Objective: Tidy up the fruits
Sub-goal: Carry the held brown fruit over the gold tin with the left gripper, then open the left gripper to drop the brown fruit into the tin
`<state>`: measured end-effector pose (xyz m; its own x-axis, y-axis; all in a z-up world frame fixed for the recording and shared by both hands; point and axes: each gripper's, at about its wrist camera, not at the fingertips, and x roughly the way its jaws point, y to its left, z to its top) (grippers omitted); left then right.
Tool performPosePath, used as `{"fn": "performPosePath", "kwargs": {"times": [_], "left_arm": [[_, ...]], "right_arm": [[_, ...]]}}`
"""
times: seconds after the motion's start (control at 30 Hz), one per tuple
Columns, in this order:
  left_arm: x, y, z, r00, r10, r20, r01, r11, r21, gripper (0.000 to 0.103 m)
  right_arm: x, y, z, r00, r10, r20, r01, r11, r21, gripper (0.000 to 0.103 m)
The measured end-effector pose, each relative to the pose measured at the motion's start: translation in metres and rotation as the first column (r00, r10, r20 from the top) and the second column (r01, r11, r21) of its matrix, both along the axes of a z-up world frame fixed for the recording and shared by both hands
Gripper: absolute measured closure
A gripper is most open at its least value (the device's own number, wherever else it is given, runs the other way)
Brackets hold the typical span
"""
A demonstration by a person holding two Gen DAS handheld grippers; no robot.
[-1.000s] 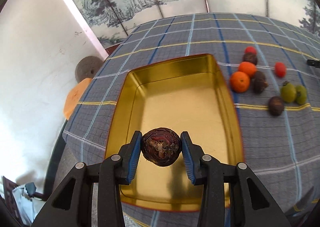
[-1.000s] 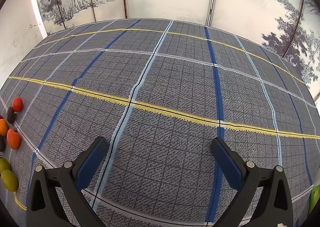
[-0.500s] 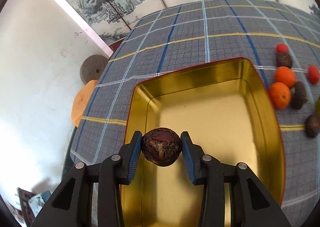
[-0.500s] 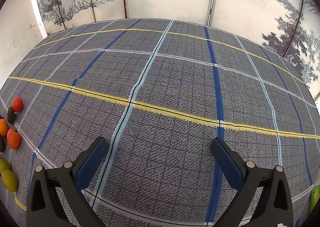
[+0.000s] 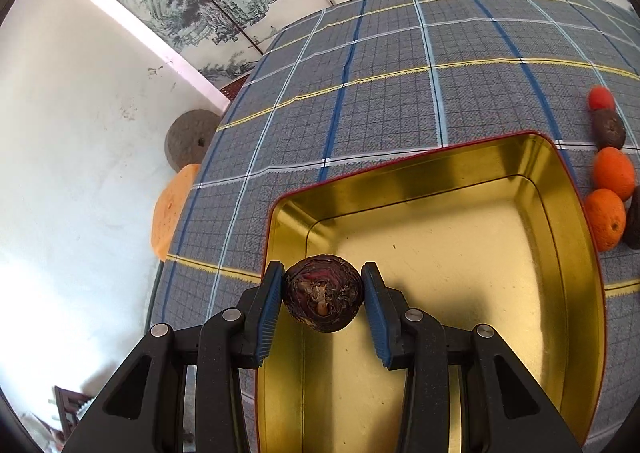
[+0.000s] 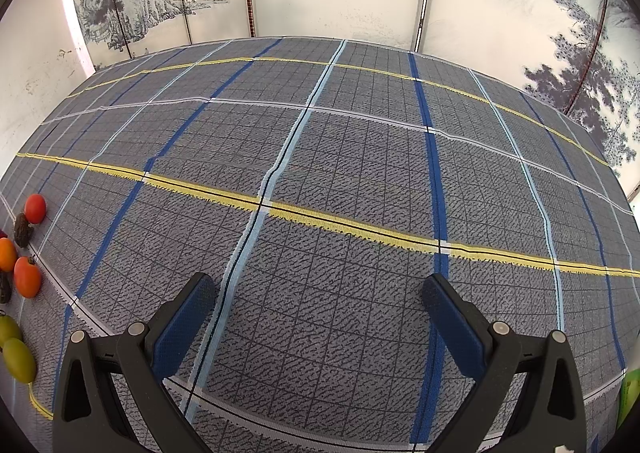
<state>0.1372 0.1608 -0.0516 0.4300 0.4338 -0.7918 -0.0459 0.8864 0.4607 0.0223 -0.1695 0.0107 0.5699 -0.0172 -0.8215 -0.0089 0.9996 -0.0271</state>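
My left gripper [image 5: 322, 289] is shut on a dark brown round fruit [image 5: 322, 294], held over the near left part of a gold rectangular tin tray [image 5: 472, 181] with a red outer rim. The tray's floor holds nothing else that I can see. To the tray's right lie two oranges [image 5: 605, 218], a dark brown fruit [image 5: 609, 129] and a small red fruit [image 5: 600, 98]. My right gripper [image 6: 316, 317] stands open over bare plaid cloth with nothing between its fingers. At the far left of the right wrist view sit red [image 6: 35, 208], orange [image 6: 27, 277] and green fruits [image 6: 18, 359].
A grey plaid tablecloth [image 6: 340, 157] with blue, yellow and white stripes covers the table. Off the table's left edge stand a round grey stone disc [image 5: 191, 139] and an orange cushion [image 5: 172, 209] against a white wall. Painted screens back the table.
My left gripper has moved left and slightly down with the brown fruit, so the tray and loose fruits slid right in its view. The right gripper has stayed still.
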Motion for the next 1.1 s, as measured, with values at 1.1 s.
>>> {"fn": "performPosePath", "kwargs": {"times": [1.1], "left_arm": [[-0.081,-0.047,0.062,0.970,-0.027,0.242,0.037,0.999,-0.037,0.045]], "right_arm": [[0.000,0.000,0.000,1.000,0.000,0.000,0.000,1.000,0.001,0.000]]}}
